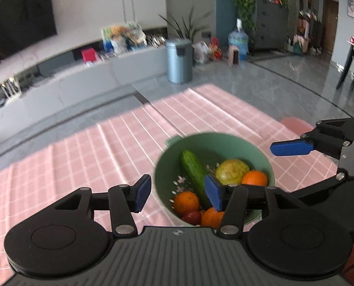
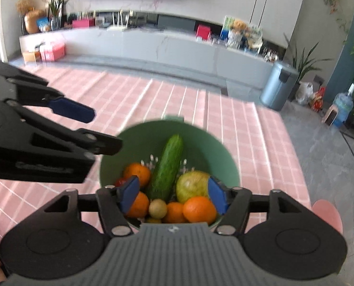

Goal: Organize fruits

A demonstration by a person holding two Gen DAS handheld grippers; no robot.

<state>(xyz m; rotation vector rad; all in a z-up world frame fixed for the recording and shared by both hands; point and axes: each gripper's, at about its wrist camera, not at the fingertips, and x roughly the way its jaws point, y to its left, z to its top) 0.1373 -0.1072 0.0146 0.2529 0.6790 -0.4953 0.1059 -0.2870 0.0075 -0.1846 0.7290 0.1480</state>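
Both views blurred, finer detail lost. Green bowl [image 2: 227,164] on the pink checked cloth [image 2: 260,138], near edge cut off behind each gripper body. Inside: a cucumber [image 2: 168,166] lying lengthways up the middle, a yellow-green round fruit [image 2: 191,186] right of it, oranges [image 2: 198,208] along the near side and one more at left, a small tan fruit [image 2: 158,208] among them, a red fruit [image 1: 192,217] only partly visible, kind impossible to tell. Small pale specks on the bowl floor, too blurred to identify. Left gripper [image 1: 178,191] released, jaws parted, nothing between the blue pads, above the bowl's left rim. Right gripper [image 2: 174,195] likewise released, empty, over the fruit, pads clear of it. Embossed lettering on the left gripper's side in the right wrist view, unreadable. Small logo on each grey housing, not legible. Pink rounded shape [image 2: 327,212] at the table's right edge, cut off. Grey bin [image 1: 179,59] and water jug [image 1: 237,39] on the floor beyond.
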